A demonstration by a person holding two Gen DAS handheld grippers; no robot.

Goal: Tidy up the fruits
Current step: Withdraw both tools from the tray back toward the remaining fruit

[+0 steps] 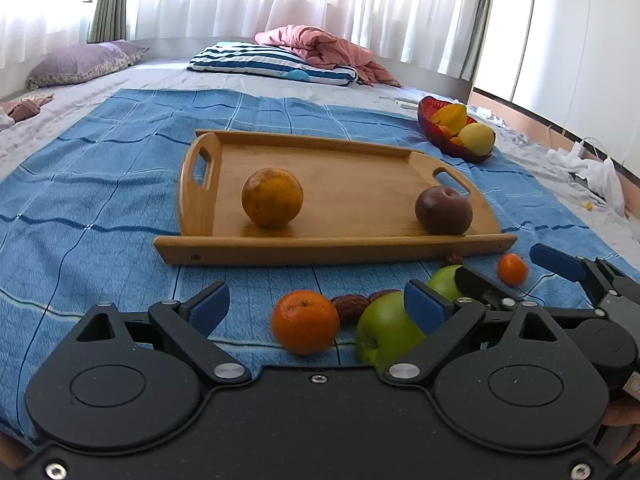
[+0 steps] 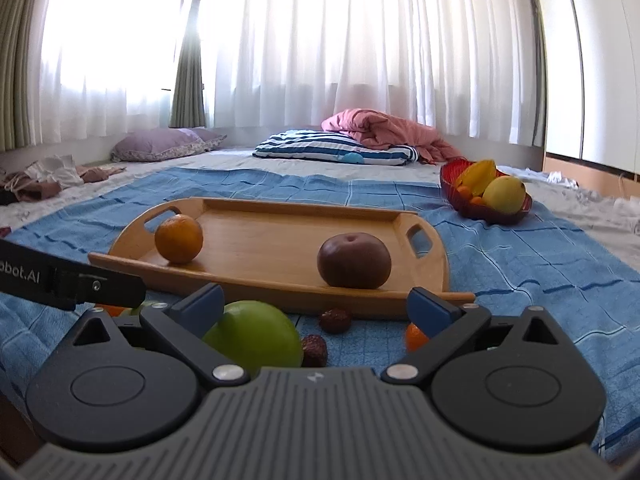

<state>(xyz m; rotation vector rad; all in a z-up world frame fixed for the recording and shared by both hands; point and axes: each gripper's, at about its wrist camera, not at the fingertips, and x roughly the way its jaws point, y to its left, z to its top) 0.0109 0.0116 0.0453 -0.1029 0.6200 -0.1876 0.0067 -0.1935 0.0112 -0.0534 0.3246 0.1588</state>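
On the blue checked bedspread (image 1: 100, 184), the wooden handled tray (image 1: 320, 246) already carries a large orange citrus (image 1: 272, 197) and a dark red apple (image 1: 443, 210). Left on the cloth: two green apples (image 1: 380, 330), small tangerines (image 1: 305, 322) and brown dates (image 2: 335, 320). Both the left hand-held gripper (image 1: 320, 308) and right hand-held gripper (image 2: 316, 310) gape wide, holding nothing. Early days, by the look of it!

We see a blue cloth (image 1: 120, 184) spread over a grey sheet (image 1: 168, 74). Behind it lie a striped pillow (image 2: 332, 146), a pink blanket (image 2: 384, 128) bunched against it, and a purple pillow (image 1: 80, 64) to the left. White curtains (image 2: 320, 40) hang across the window.
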